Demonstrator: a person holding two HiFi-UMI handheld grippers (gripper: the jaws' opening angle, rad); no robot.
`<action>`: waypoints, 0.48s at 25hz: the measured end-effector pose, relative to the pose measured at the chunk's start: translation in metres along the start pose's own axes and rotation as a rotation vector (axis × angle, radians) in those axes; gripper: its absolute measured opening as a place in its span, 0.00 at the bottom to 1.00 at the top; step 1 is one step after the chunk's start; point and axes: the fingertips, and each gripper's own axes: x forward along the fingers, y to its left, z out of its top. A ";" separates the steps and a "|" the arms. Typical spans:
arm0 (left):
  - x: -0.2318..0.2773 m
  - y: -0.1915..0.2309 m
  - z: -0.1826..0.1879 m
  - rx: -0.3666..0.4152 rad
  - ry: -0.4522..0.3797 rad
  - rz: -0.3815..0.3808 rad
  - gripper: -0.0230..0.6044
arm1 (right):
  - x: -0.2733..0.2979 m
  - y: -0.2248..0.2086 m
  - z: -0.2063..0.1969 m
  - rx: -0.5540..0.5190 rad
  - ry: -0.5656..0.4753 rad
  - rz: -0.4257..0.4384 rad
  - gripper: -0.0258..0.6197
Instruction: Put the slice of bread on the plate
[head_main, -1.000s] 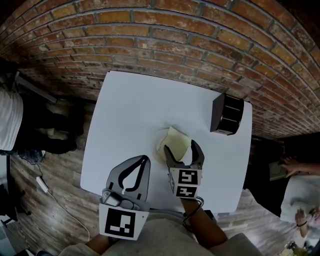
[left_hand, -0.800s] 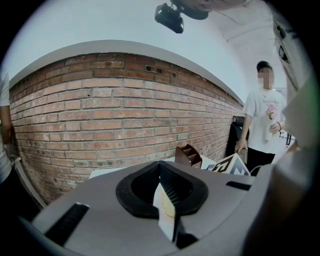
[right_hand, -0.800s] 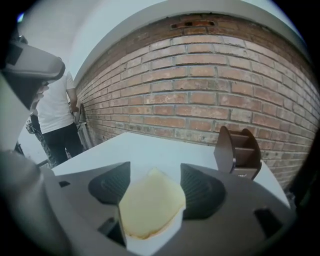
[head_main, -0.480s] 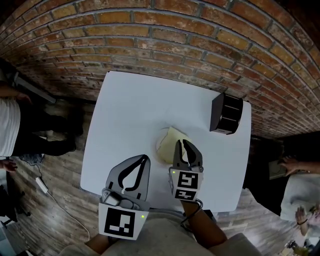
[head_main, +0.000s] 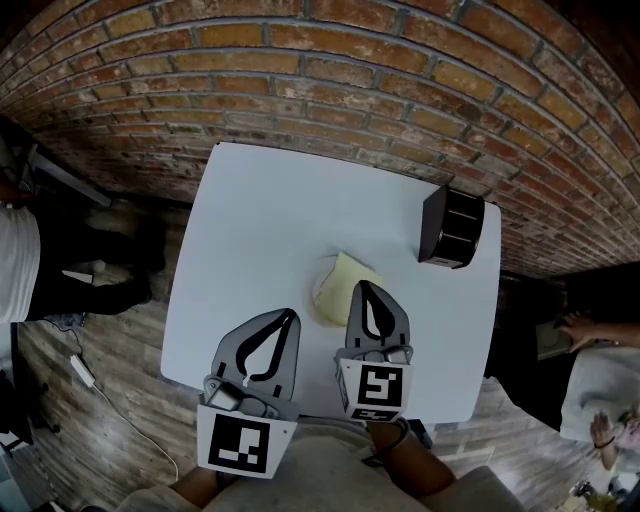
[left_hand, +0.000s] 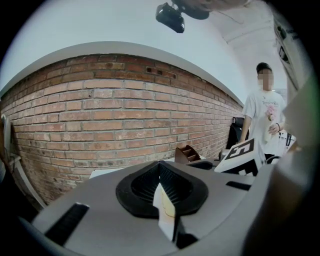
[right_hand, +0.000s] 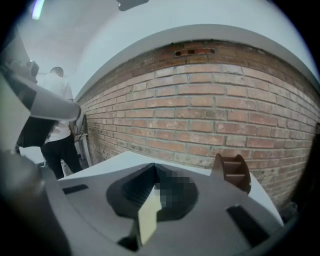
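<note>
**Tongs.** The right tongs (head_main: 363, 290) are clenched. Their jaws have just been closing, tip against tip, with nothing between them. The left tongs (head_main: 292, 318) are likewise clenched and empty, and are held level with the right pair on its left side. Neither pair touches the load.

**Task item.** The pale yellow, square slice of bread (head_main: 347, 271) lies flat on the round white plate (head_main: 317, 288), directly beyond the tips of the right tongs. The near edge of the slice is hidden beneath them, and one corner overhangs the far rim of the plate. Judged from this layout, the placement is complete. The empty, shut jaws above the slice fit a release followed by withdrawal. The left tongs appear parked clear of the plate so as not to disturb it.

**Surface.** The plate rests on a plain white square table (head_main: 265, 215). The only other item on it is a dark brown slotted wooden rack (head_main: 455, 228), well beyond the right tongs and to their right, at the table's far corner.

**Room.**
- A red brick wall (head_main: 320, 80) stands beyond both pairs.
- The floor (head_main: 110, 400) to the left of the left tongs is wood plank, with a white cable (head_main: 85, 368) lying on it.
- A person in a white shirt (left_hand: 262, 112) stands off to the right of the left tongs.
</note>
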 end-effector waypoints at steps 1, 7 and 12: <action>0.000 0.000 0.001 0.001 -0.002 0.000 0.05 | -0.004 0.002 0.008 -0.010 -0.018 0.005 0.05; -0.003 -0.004 0.003 0.001 -0.012 -0.004 0.05 | -0.032 0.016 0.055 -0.023 -0.128 0.046 0.05; -0.006 -0.007 0.004 0.003 -0.018 -0.008 0.05 | -0.061 0.027 0.080 -0.044 -0.179 0.072 0.05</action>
